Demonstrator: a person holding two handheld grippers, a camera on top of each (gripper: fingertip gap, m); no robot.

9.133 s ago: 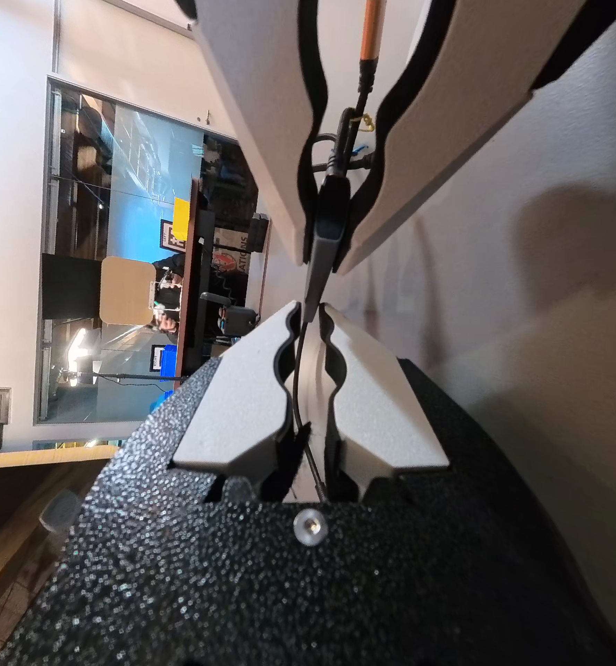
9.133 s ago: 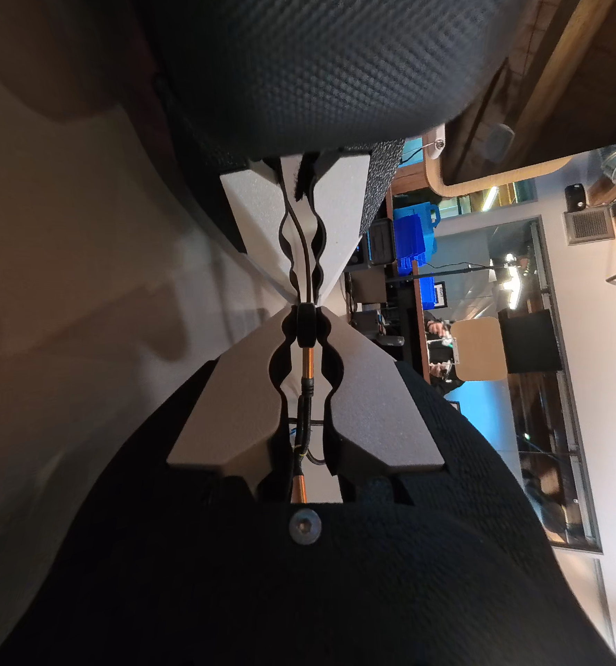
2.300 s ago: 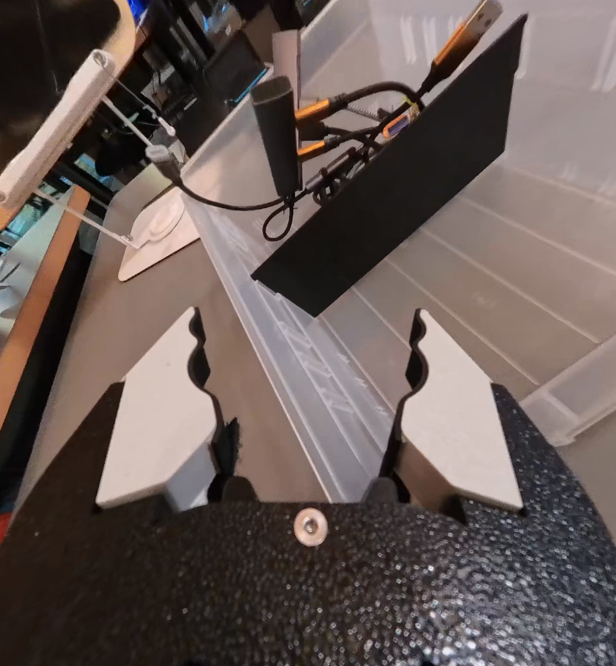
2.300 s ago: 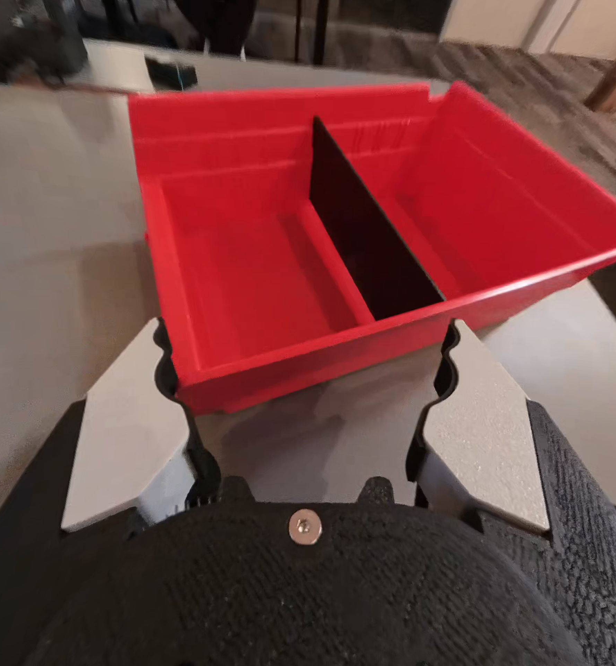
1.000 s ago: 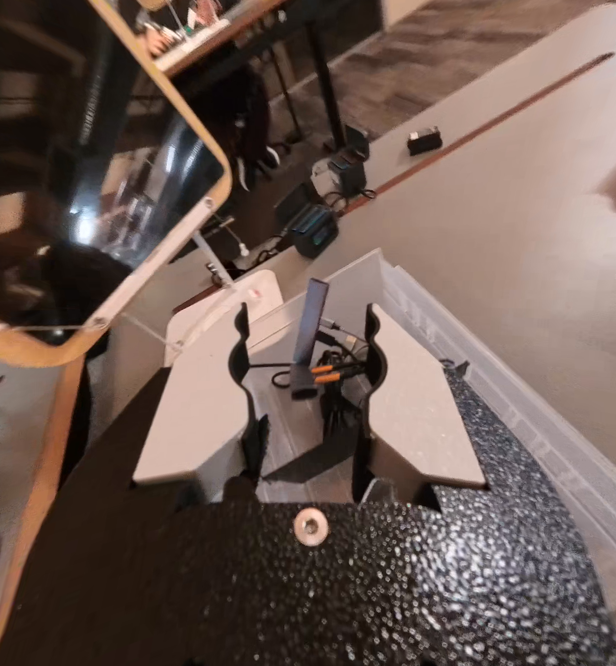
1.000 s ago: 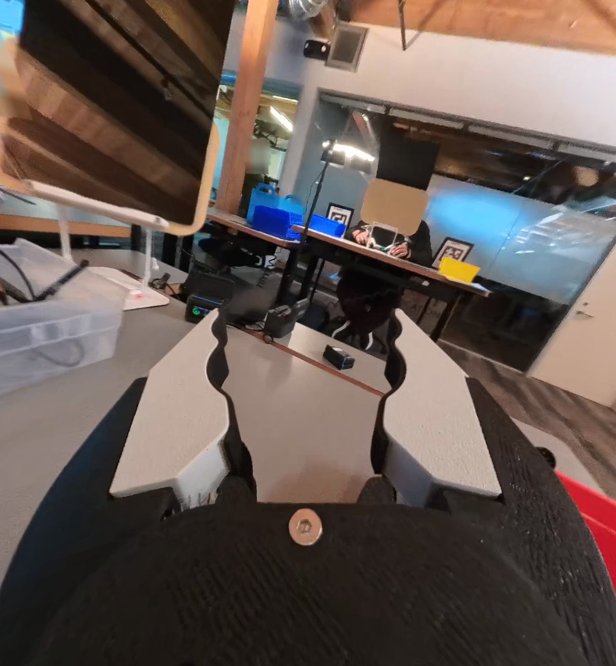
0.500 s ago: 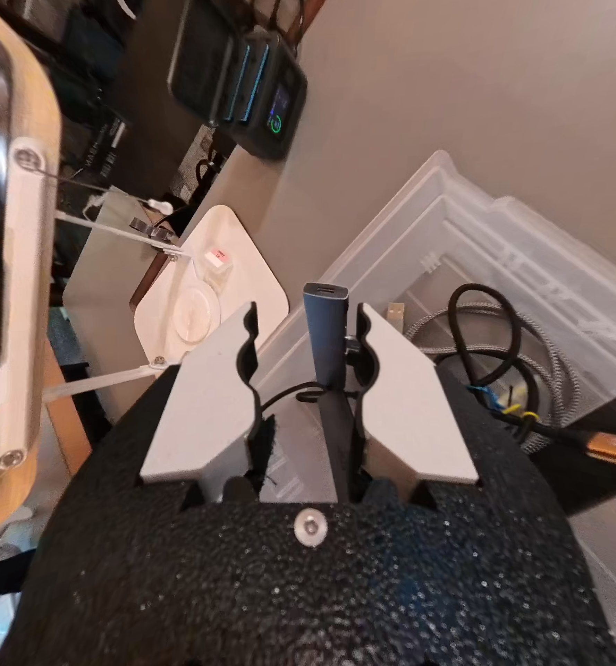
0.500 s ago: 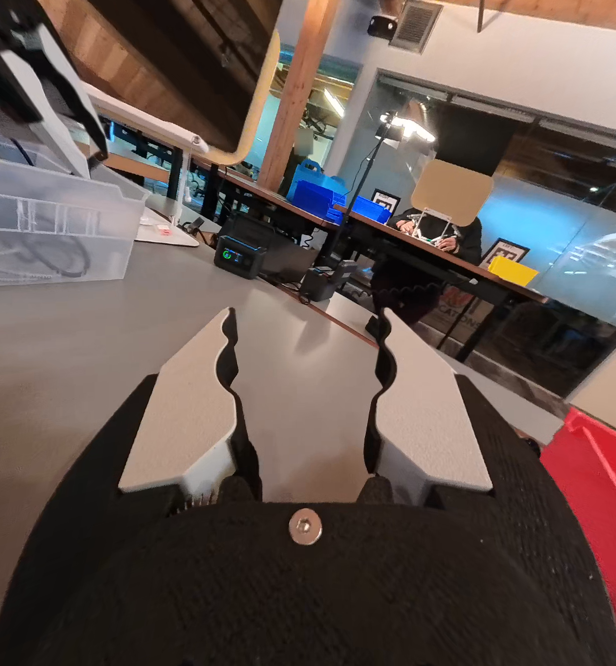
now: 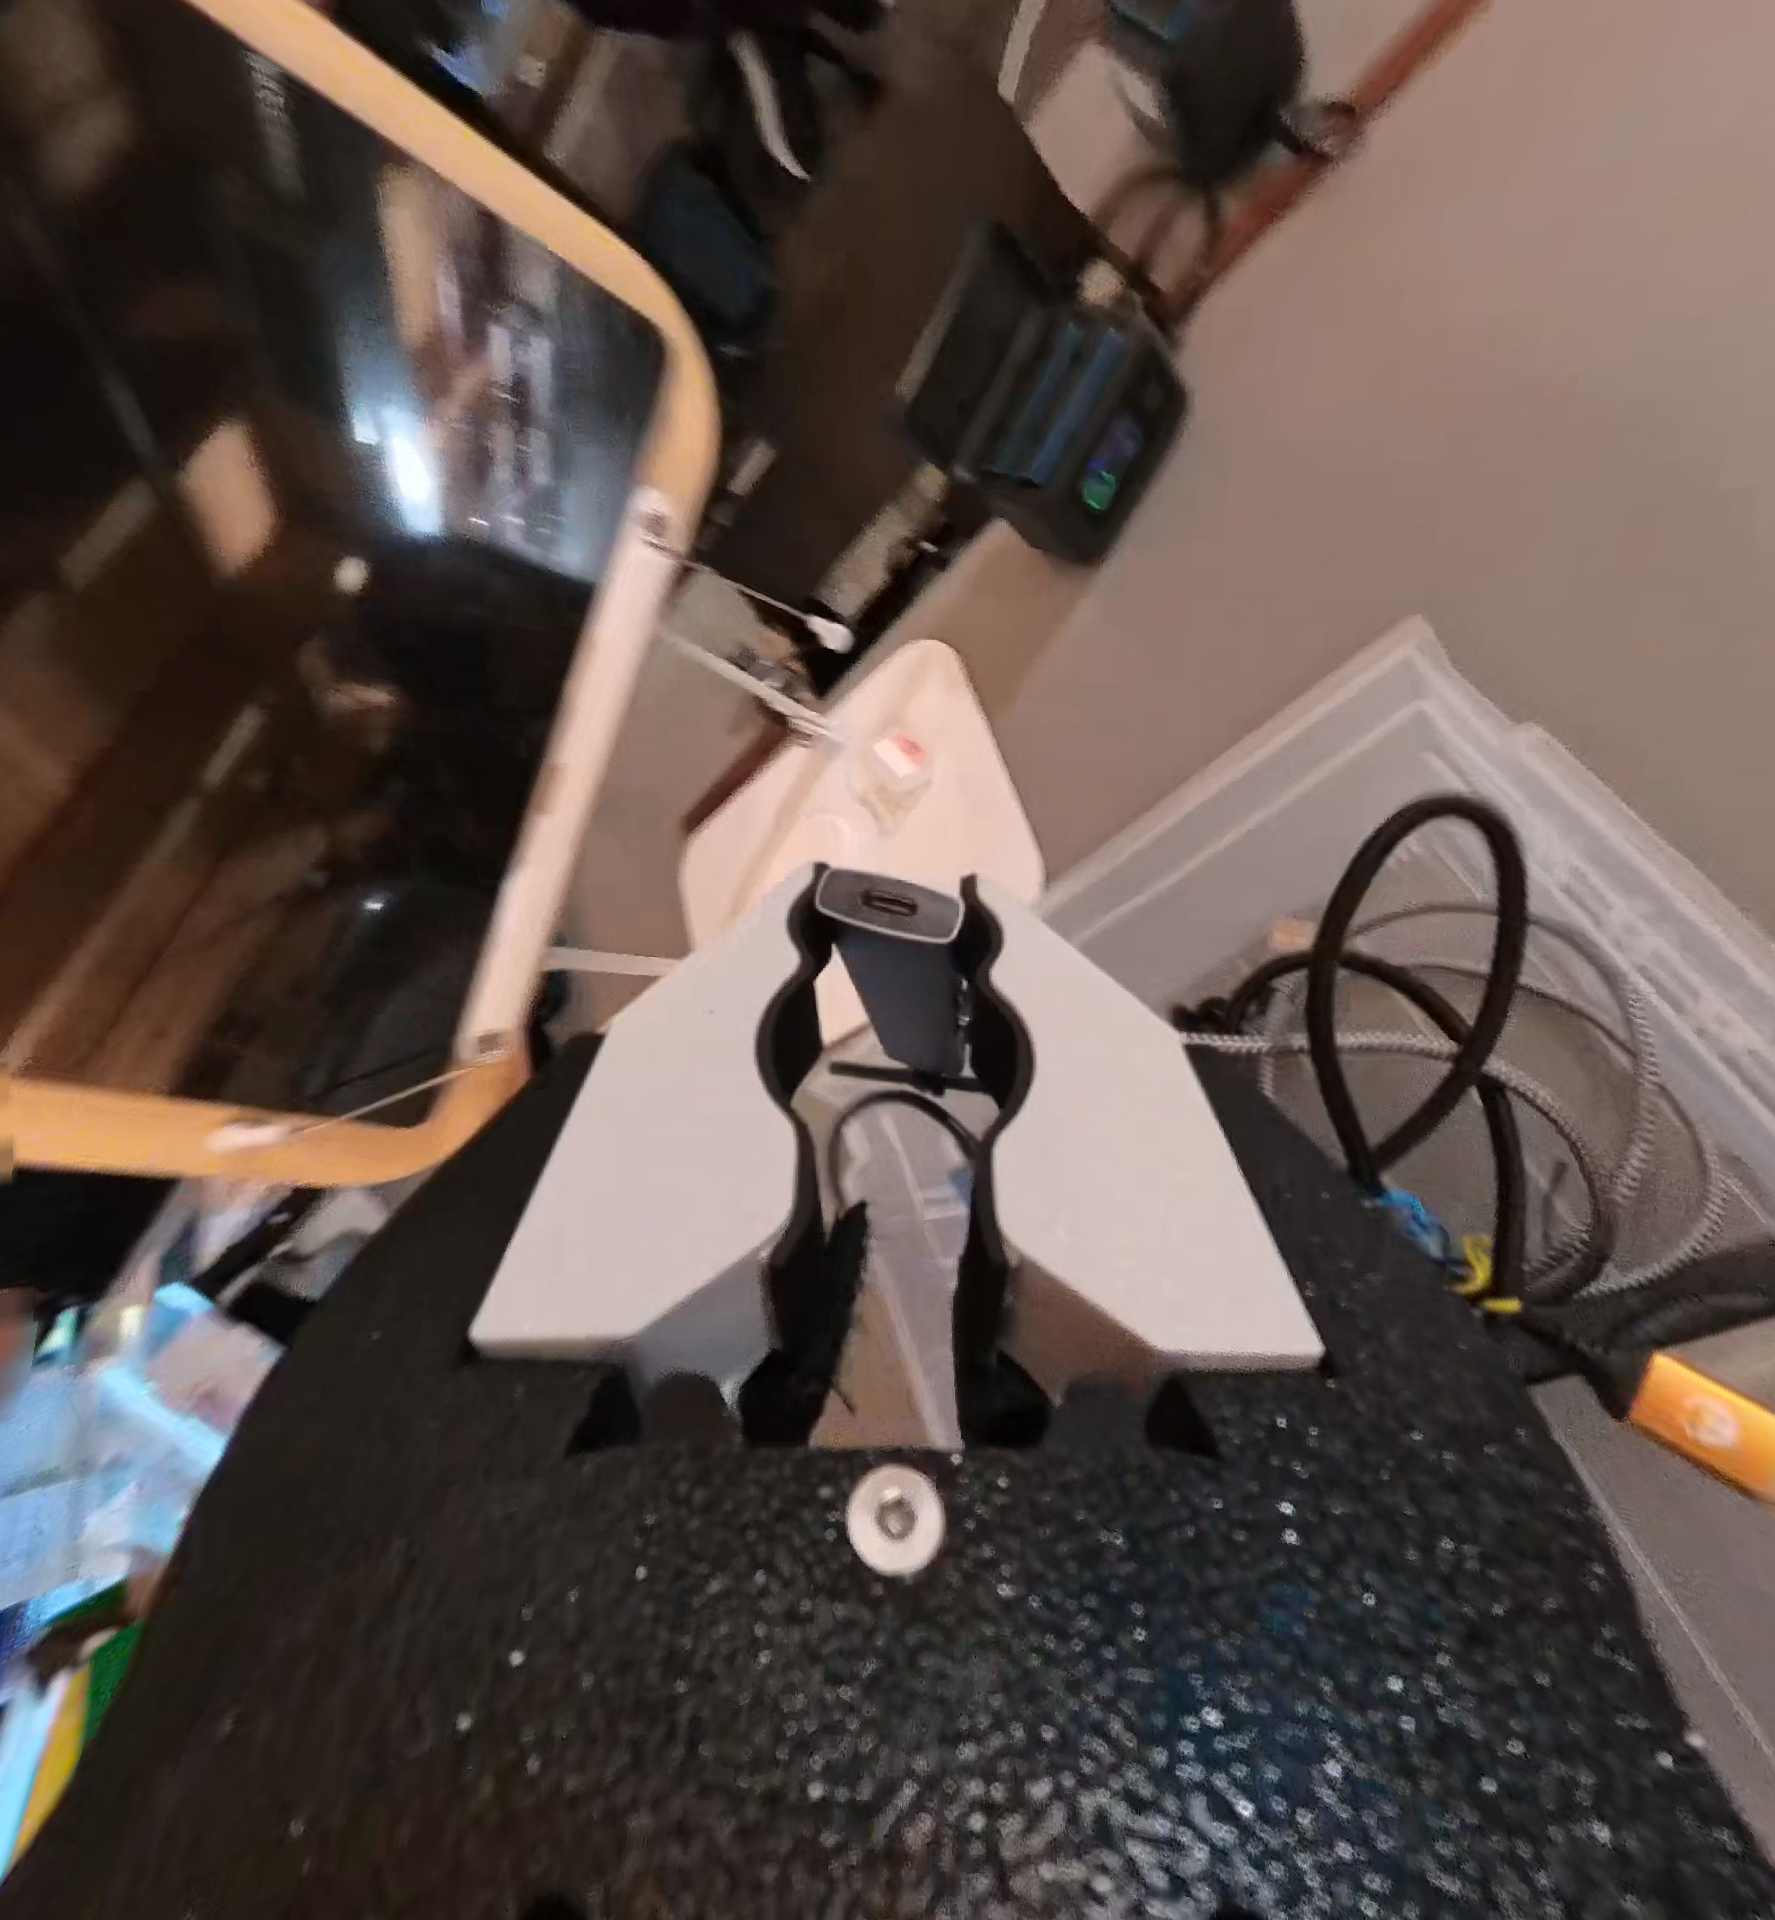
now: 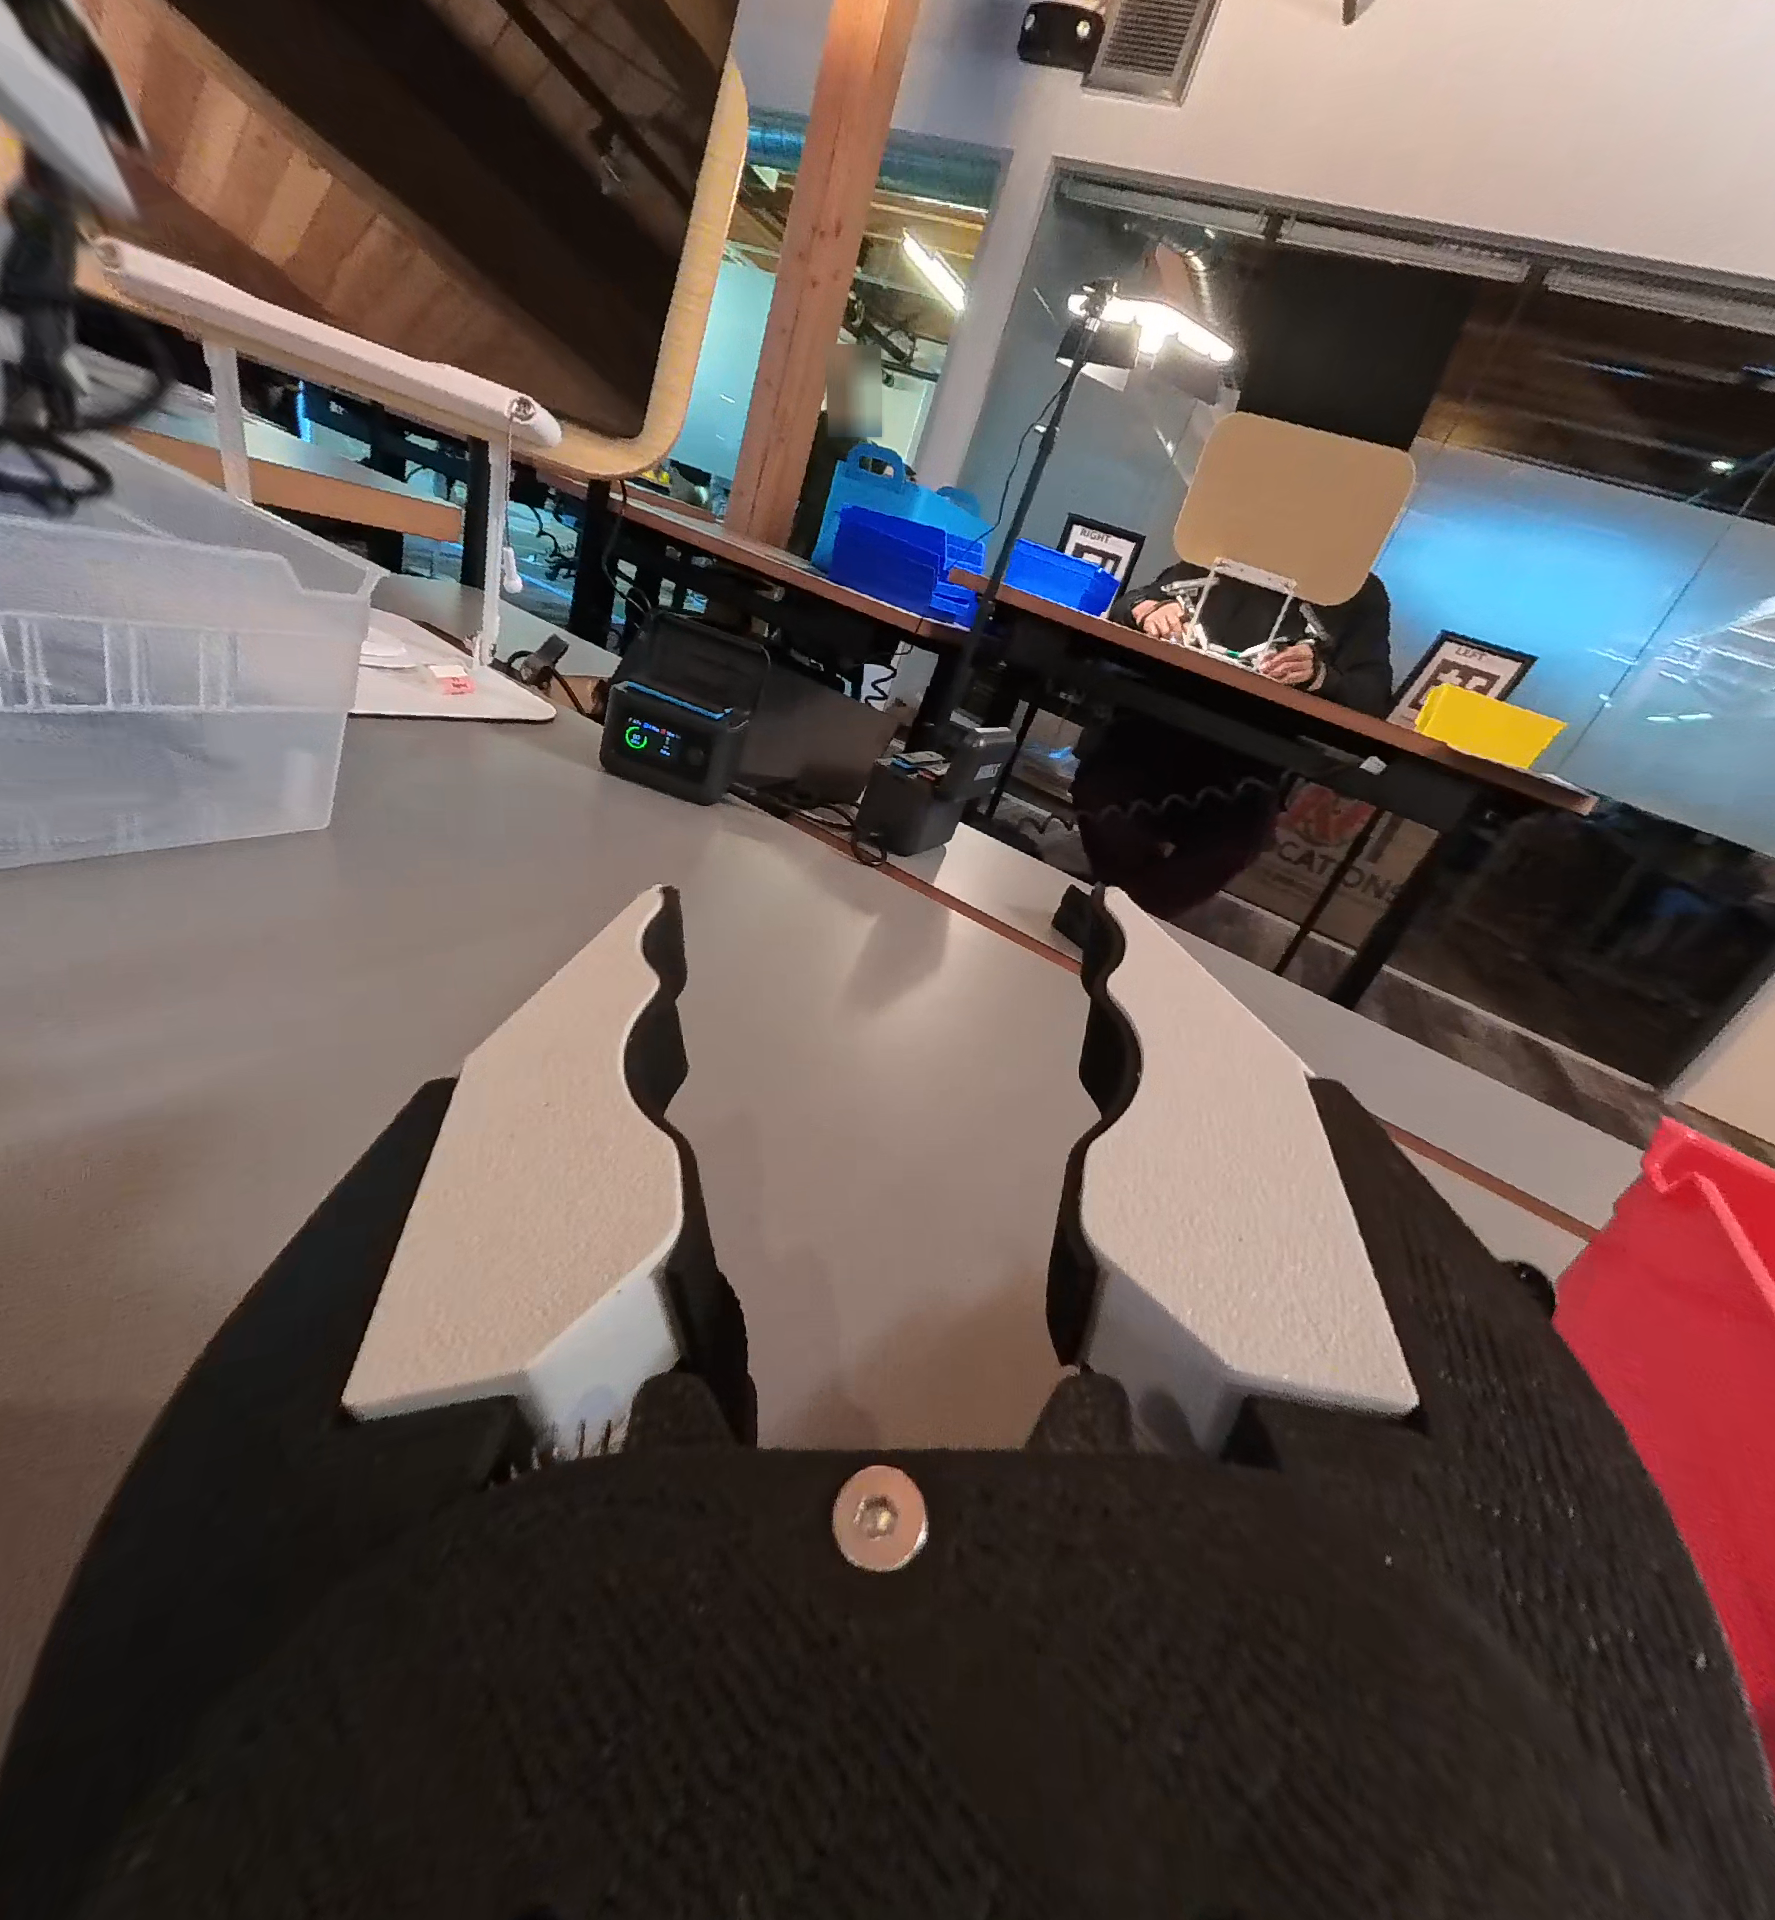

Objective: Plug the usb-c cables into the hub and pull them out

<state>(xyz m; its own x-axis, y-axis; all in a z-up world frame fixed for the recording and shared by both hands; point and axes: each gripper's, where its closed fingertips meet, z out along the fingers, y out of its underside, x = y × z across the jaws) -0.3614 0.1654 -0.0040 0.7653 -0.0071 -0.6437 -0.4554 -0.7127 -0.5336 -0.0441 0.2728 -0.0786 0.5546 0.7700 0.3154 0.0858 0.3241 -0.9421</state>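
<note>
My left gripper (image 9: 888,920) is shut on a slim dark grey hub (image 9: 898,987), gripping it near its top end, where an open port faces the camera. It holds the hub above a clear plastic bin (image 9: 1423,727) that contains coiled black and braided cables (image 9: 1423,1039). A thin black cable (image 9: 893,1117) hangs below the hub. A cable with an orange plug (image 9: 1735,1449) lies at the right. My right gripper (image 10: 883,914) is open and empty, low over the grey table (image 10: 239,1039). The bin also shows at the left of the right wrist view (image 10: 135,675).
A wood-framed mirror on a white stand (image 9: 291,520) leans close on the left. A black power station (image 10: 680,717) and chargers sit at the table's far edge. A red bin (image 10: 1735,1382) is at my right. A person sits at a far desk (image 10: 1278,644).
My left gripper has closed on the hub and lifted it, turning so the port end faces the camera. My right gripper has dropped lower over the table, still open.
</note>
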